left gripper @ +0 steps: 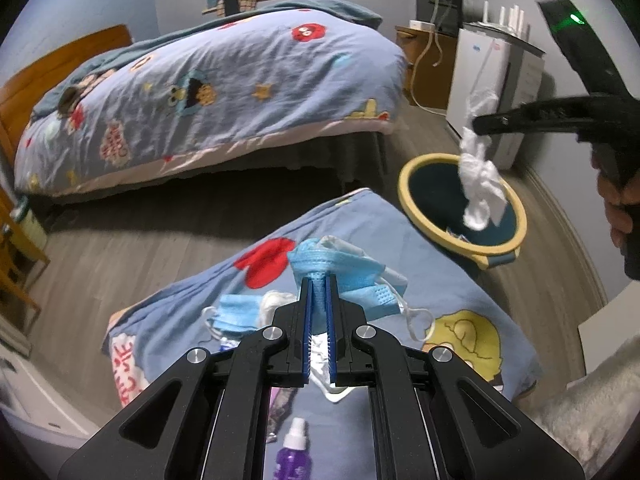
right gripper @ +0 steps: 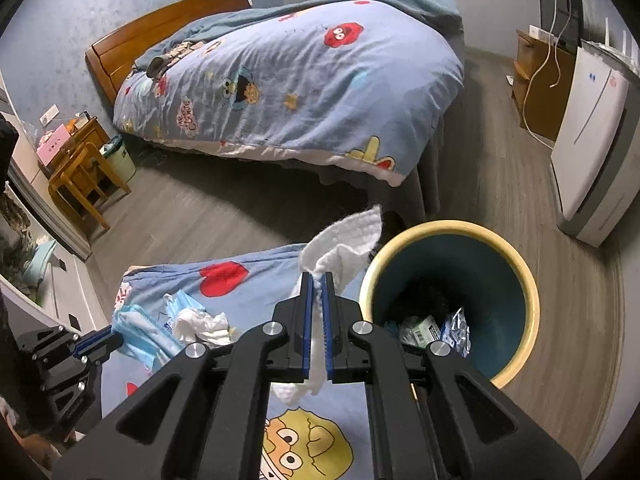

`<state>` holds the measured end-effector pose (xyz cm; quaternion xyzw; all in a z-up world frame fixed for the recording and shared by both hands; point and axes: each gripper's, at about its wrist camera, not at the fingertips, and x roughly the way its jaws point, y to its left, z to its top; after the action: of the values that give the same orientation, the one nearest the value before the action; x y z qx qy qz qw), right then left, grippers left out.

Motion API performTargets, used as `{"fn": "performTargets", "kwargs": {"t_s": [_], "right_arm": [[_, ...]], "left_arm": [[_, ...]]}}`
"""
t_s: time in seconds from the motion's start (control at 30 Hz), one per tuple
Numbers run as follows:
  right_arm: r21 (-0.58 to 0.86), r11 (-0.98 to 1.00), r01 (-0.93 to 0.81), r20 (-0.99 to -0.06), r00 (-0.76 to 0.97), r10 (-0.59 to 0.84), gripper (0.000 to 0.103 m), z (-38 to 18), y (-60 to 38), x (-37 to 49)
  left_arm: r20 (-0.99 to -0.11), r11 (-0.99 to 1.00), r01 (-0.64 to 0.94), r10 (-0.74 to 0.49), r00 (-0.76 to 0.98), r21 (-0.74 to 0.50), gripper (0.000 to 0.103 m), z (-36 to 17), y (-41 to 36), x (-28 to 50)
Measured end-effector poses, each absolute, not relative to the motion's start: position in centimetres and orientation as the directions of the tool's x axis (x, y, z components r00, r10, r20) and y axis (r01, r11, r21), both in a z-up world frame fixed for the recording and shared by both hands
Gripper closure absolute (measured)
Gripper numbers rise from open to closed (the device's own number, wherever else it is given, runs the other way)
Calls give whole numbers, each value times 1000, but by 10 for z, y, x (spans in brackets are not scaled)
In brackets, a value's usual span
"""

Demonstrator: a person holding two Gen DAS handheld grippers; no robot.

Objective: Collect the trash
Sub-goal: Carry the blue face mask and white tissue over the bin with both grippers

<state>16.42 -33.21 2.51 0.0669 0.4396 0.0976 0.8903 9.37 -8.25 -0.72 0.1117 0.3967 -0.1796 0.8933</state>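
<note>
My left gripper (left gripper: 319, 278) is shut on a crumpled blue face mask (left gripper: 352, 276), held just above the cartoon-print blue cover (left gripper: 400, 240). My right gripper (right gripper: 317, 276) is shut on a white tissue (right gripper: 348, 236), which hangs beside the rim of the trash bin (right gripper: 532, 292). In the left wrist view that tissue (left gripper: 480, 184) dangles from the right gripper (left gripper: 478, 125) over the bin (left gripper: 416, 196), a dark blue tub with a cream rim. The bin holds wrappers (right gripper: 436, 328). On the cover lie another blue mask (left gripper: 236, 316) and crumpled white tissues (right gripper: 202, 326).
A purple spray bottle (left gripper: 294, 454) lies on the cover near me. A bed (right gripper: 300, 92) with the same cartoon print stands across the wooden floor (left gripper: 160, 232). A white appliance (right gripper: 592, 152) stands right of the bin. A wooden chair (right gripper: 84, 176) and nightstand are at the far left.
</note>
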Motion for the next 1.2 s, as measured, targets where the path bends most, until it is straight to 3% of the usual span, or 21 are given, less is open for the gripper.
{"fn": "performTargets", "kwargs": {"t_s": [0.23,0.47,0.93,1.2], "right_arm": [[237,968,-88,-787,566,244,99,11,-339,173],[268,963,-33,-781,578,237,99,9,-372,174],[270,907,323,-840,540,57,99,-45,-506,173],[270,894,357,-859,509,56,99,-60,-508,178]], "left_arm": [[-766,897,436,-231,600,71,96,-14,-115,99],[-784,884,467,-293,547,-5,96,-21,-166,118],[-811,858,513,-291,508,13,96,-46,-252,157],[-804,860,511,-296,515,11,96,-56,-286,181]]}}
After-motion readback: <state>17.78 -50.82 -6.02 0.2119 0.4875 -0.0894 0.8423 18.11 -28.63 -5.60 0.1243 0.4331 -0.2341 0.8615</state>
